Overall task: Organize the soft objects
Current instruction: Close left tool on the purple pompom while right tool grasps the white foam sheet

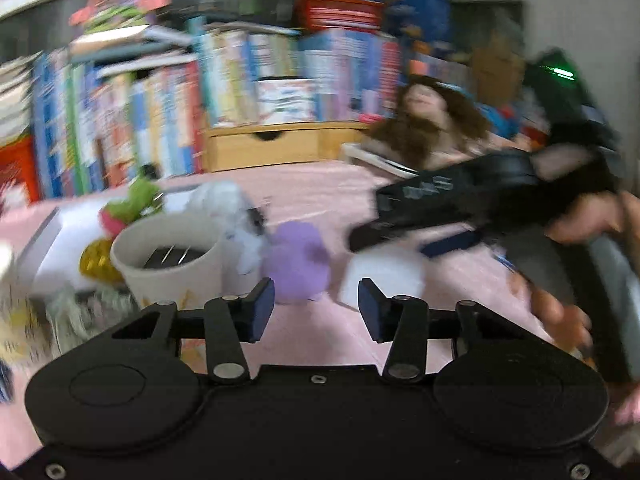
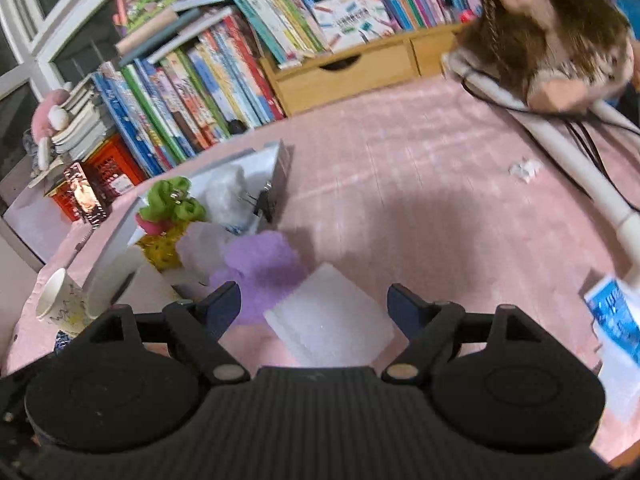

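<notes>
Pink cloth covers the surface. From the left wrist, the left claw is parted and empty, a purple pom-pom just beyond it beside a paper cup; the right claw crosses close by, so the two could collide. From the right wrist, the right claw gapes wide, empty, over a white foam block touching the purple pom-pom; closing carelessly might nudge both. Open room lies to the right.
</notes>
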Demonstrator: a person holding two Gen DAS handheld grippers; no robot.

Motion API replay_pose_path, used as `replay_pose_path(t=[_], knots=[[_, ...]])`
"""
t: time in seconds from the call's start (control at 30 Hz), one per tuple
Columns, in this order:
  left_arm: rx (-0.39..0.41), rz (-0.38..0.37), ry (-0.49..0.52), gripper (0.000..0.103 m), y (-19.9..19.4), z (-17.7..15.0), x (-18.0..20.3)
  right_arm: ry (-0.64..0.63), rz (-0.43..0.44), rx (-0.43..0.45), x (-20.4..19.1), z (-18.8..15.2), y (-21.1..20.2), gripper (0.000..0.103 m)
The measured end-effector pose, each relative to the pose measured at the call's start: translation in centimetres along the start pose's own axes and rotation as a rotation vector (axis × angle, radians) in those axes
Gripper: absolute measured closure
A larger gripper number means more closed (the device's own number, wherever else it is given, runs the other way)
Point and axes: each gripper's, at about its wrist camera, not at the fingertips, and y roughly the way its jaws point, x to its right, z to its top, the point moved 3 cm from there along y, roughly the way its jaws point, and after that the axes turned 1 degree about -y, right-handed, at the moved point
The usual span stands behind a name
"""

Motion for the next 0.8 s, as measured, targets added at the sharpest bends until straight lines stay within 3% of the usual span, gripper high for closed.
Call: replay_pose_path(t=[0.1, 0.27, 0.33, 0.43, 0.5, 0.73, 0.77, 0.8], knots=[[0.020, 0.052, -0.141, 0.059, 1.8, -0.6, -0.8, 0.016, 0.007, -0.039, 0.2, 0.0, 0.7, 0.014], [0.032, 0.101, -0.247, 0.059, 4.3, -0.6, -2.1, 0.043, -0.011, -0.079, 0.8, -0.1, 1.7, 0.014], [0.045, 0.103, -0.276, 0.059, 4.9, -0.5, -2.4, 0.082, 0.027, -0.083, 1.4, -0.2, 1.6, 0.021], [0.056, 0.102, -0.299, 0.059, 5.8, 0.0, -2.5, 0.135, 0.042, -0.077, 2.4, -0.3, 1.0, 0.048], [0.054, 0.108, -0.305, 0.059, 6.5, 0.3, -2.4, 0.168, 0.061, -0.073, 3.1, -0.2, 0.5, 0.057], [0.021, 0.083, -0.327, 0.058, 8.0, 0.0, -1.8, 0.151, 0.069, -0.076, 3.4, -0.3, -0.2, 0.057], [0.013, 0.082, -0.329, 0.064, 8.1, -0.1, -1.8, 0.152, 0.070, -0.075, 3.5, -0.4, -0.2, 0.056], [0.003, 0.077, -0.329, 0.079, 8.2, -0.2, -1.8, 0.157, 0.069, -0.074, 3.6, -0.4, -0.3, 0.056]])
